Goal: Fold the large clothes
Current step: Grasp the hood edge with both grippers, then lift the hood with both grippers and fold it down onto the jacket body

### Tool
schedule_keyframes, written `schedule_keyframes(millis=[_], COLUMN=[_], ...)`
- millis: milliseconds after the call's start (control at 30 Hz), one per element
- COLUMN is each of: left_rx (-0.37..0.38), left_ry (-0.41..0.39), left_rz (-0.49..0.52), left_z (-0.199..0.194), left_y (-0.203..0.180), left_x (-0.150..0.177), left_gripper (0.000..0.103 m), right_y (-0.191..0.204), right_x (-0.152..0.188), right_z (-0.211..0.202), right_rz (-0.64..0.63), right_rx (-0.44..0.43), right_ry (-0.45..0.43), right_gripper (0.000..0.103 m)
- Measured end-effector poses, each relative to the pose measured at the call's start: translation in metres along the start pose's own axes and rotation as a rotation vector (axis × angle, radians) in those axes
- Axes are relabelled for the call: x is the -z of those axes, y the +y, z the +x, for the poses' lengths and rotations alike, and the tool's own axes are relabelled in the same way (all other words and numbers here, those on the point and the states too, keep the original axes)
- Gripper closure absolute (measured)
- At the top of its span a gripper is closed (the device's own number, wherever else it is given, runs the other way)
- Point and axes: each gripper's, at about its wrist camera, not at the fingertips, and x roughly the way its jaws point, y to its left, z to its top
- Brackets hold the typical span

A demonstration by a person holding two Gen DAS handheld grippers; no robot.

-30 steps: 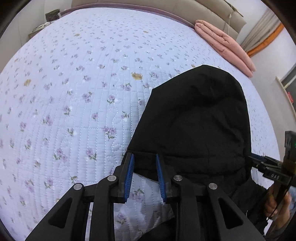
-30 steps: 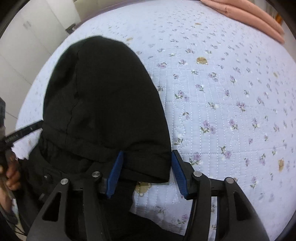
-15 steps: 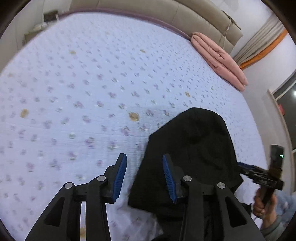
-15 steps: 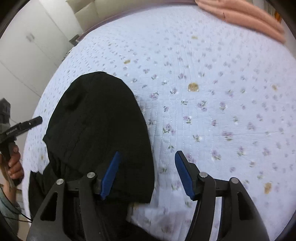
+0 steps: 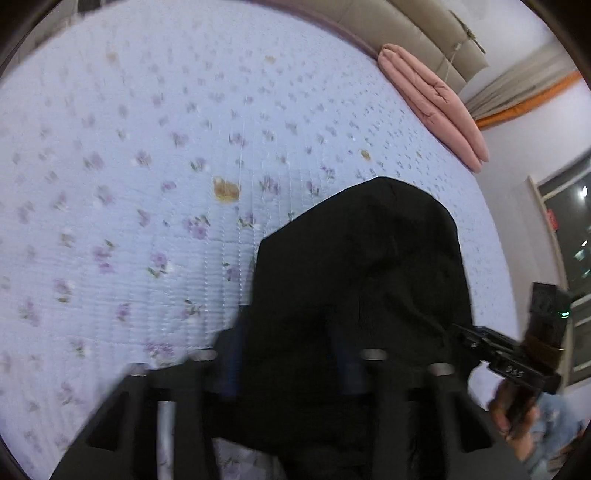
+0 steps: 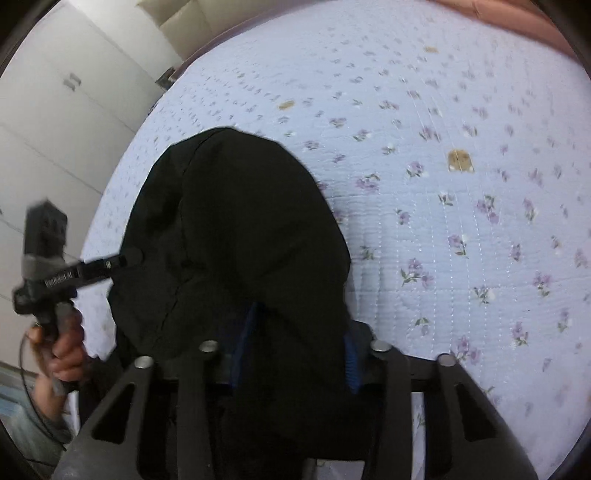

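Left wrist view: left gripper sat at the near edge of the black hooded garment, w/ dark cloth draped over and between its blue fingers; jaws stood apart w/ fabric in the gap, but motion blur made it impossible to tell if they were clamped. Right wrist view was sharper: right gripper had both blue pads partly buried under the hood's near hem, jaws fairly wide w/ cloth bunched between them, no visible pinch. No containers anywhere. Garment lay hood-outward on the floral quilted bedspread, its lower body cut off below both frames. Each view caught the other handheld gripper at the hood's side: right one low at right edge, the left one at left w/ the person's hand round the handle. Folded pink duvet lay at the bed's far edge by the beige headboard; white wardrobe doors stood beyond the bed's left side. Vs 0.5 s ago, both grippers had pushed fwd so the hood's hem now covered the fingers, which earlier were fully exposed.
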Motion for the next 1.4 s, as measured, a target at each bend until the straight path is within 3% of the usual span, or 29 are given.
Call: schedule_keyframes(millis=[100,300,433,600,700,767,833,933,1033,1100,1167,1200,1233,1300,1333,1400], left_rx=[-0.012,-0.082,-0.101,-0.127,-0.123,-0.122,-0.173,-0.233,-0.248,-0.239,-0.235,-0.229,-0.206,-0.139,-0.111,-0.046], left_ry=[-0.074,-0.174,-0.224,-0.256,-0.23,-0.163,-0.089,0.026,0.009,-0.064,-0.125,-0.155,-0.182,-0.206,-0.211,-0.208], left_rz=[0.057,0.197,0.26,0.327,0.339,0.331,0.306,0.186,0.094,0.081,0.105,0.123,0.138,0.153,0.155,0.167], left_z=[-0.036,-0.114,-0.175,-0.247,-0.278,-0.285,-0.275,-0.256,-0.268,-0.29,-0.304,-0.309,-0.313,-0.314,-0.312,-0.3], left_y=[-0.017,-0.061,-0.079,-0.099,-0.104,-0.098,-0.084,-0.041,-0.018,-0.022,-0.038,-0.048,-0.06,-0.082,-0.088,-0.112], left_x=[0.008,0.052,0.1,0.186,0.244,0.29,0.322,0.357,0.358,0.34,0.316,0.304,0.289,0.262,0.252,0.229], left_gripper=[0.092,0.093,0.093,0.093,0.093,0.093,0.093,0.093,0.093,0.093,0.093,0.093,0.092,0.087,0.084,0.082], right_y=[0.01,0.078,0.114,0.156,0.171,0.174,0.164,0.133,0.109,0.104,0.108,0.111,0.116,0.123,0.128,0.138], right_x=[0.006,0.053,0.104,0.181,0.23,0.257,0.281,0.296,0.294,0.284,0.269,0.259,0.245,0.226,0.21,0.188], right_z=[-0.025,-0.091,-0.139,-0.203,-0.233,-0.237,-0.226,-0.208,-0.21,-0.223,-0.237,-0.242,-0.248,-0.254,-0.25,-0.235], right_rz=[-0.056,-0.252,-0.342,-0.424,-0.459,-0.477,-0.469,-0.37,-0.252,-0.196,-0.166,-0.157,-0.148,-0.13,-0.115,-0.086], right_rx=[0.04,0.246,0.322,0.41,0.46,0.511,0.579,0.572,0.526,0.485,0.446,0.418,0.383,0.32,0.259,0.161], right_ry=[-0.05,-0.18,-0.248,-0.341,-0.368,-0.362,-0.301,-0.171,-0.12,-0.135,-0.169,-0.186,-0.21,-0.24,-0.225,-0.198], right_gripper=[0.084,0.088,0.091,0.093,0.093,0.093,0.092,0.091,0.09,0.087,0.078,0.068,0.061,0.057,0.052,0.051])
